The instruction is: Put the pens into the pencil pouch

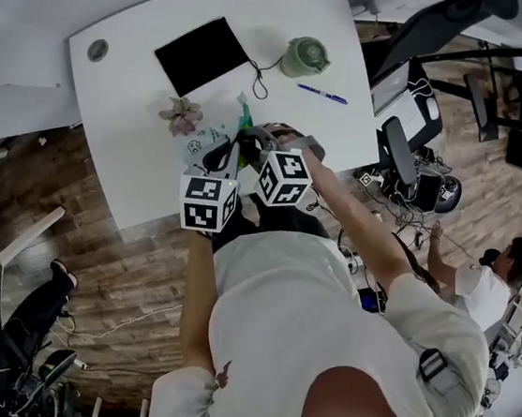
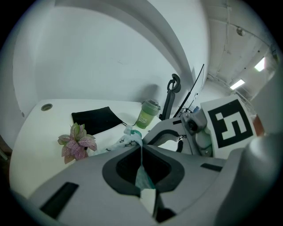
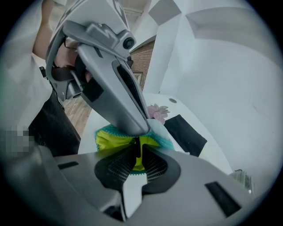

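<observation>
- The person's forearms reached forward over the near edge of the white table point(image 1: 134, 171). Both grippers tilted downward and were crowded tip to tip, their marker cubes side by side.
- The left gripper point(image 1: 226, 152) point(image 2: 141, 149) was clenched on a fold of the pencil pouch point(image 1: 207, 136) point(image 2: 127, 140), with pale teal fabric pinched between its closed jaws.
- The right gripper point(image 1: 259, 142) point(image 3: 137, 149) was pinched shut on the pouch's yellow-green lining point(image 3: 110, 140). That lining sat inside the teal-trimmed mouth, and the left gripper's tip pressed in just above the same spot.
- The pouch hung between the two tools over the near-middle of the table (no view showed what lay inside it, or whether its underside touched the top).
- A small pink-leaved plant point(image 1: 182, 115) point(image 2: 76, 142) point(image 3: 158, 111) stood just beside the pouch, on the left in the head view.
- One blue pen point(image 1: 323, 94) lay on the table to the right, well apart from the pouch and near the table's right edge.
- Beyond it stood a lidded green cup point(image 1: 305, 56) point(image 2: 148, 114). A black mat point(image 1: 201, 54) point(image 2: 95, 120) point(image 3: 185, 134) lay flat to the cup's left, with a thin dark cable looped between them.
- Bare tabletop stretched left of the plant as far as a round grommet point(image 1: 97, 50) in the far corner. To the right, the table edge met a wood floor crowded with a chair point(image 1: 403, 152) and cables.
</observation>
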Tool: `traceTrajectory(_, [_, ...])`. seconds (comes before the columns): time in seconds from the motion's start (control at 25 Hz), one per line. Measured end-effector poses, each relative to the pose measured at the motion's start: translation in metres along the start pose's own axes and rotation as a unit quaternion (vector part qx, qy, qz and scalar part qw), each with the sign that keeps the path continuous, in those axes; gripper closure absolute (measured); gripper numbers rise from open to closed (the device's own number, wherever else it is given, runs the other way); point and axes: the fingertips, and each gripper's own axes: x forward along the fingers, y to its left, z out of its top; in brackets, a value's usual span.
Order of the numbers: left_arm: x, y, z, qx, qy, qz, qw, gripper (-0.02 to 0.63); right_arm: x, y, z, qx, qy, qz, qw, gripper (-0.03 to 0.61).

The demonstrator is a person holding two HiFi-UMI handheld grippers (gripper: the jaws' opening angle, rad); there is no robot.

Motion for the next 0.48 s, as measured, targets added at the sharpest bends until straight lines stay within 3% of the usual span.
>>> traceTrajectory(0.48, [0.010, 0.004, 0.001, 0.025, 0.011, -0.029, 0.9992, 0.609, -0.021, -0.012, -0.013, 0.103, -0.004, -0.041, 0.994, 0.454])
